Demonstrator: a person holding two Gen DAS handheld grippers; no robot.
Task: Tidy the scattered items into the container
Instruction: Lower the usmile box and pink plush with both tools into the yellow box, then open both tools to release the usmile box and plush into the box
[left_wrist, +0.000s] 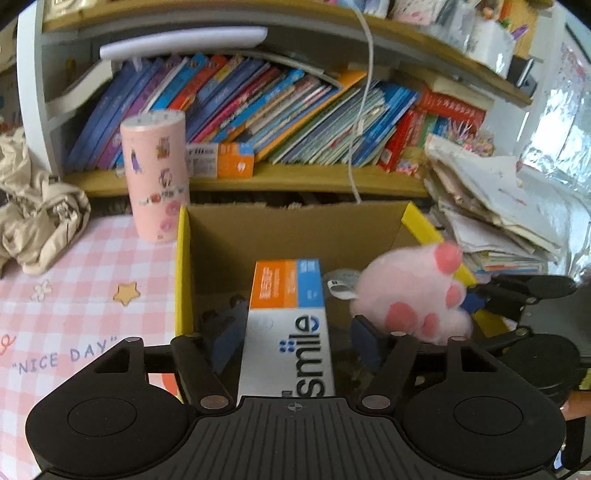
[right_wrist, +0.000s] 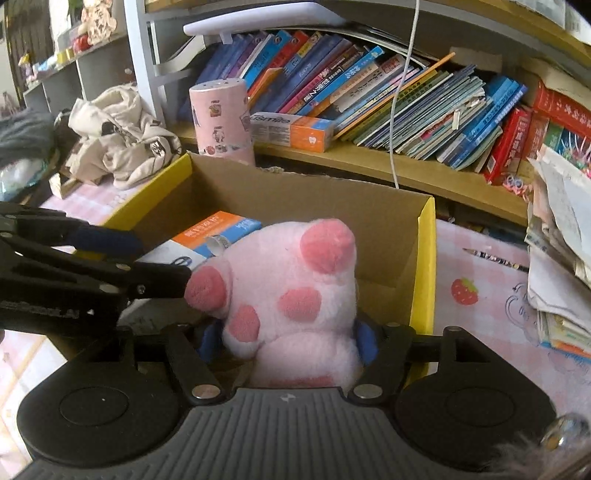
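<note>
We're over the open brown cardboard box with yellow-edged flaps (left_wrist: 295, 229) on the pink checked counter (left_wrist: 74, 280). Our left gripper (left_wrist: 288, 332) tilts down, blue-padded fingers (left_wrist: 365, 339) standing clear of the smooth white, orange and blue toothpaste carton (left_wrist: 286, 325) lying inside. Our right gripper (right_wrist: 288, 339) tilts down too, fingers (right_wrist: 367, 341) flanking the fluffy pink plush paw (right_wrist: 291, 299); we cannot tell whether they press it. A second carton (right_wrist: 291, 131) rests on the shelf.

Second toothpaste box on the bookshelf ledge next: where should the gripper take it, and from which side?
Grip the toothpaste box across its narrow height, near the orange end, coming from the front over the cardboard box. It lies flat and lengthwise, books close behind, pink cylinder crowding its white end.
</note>
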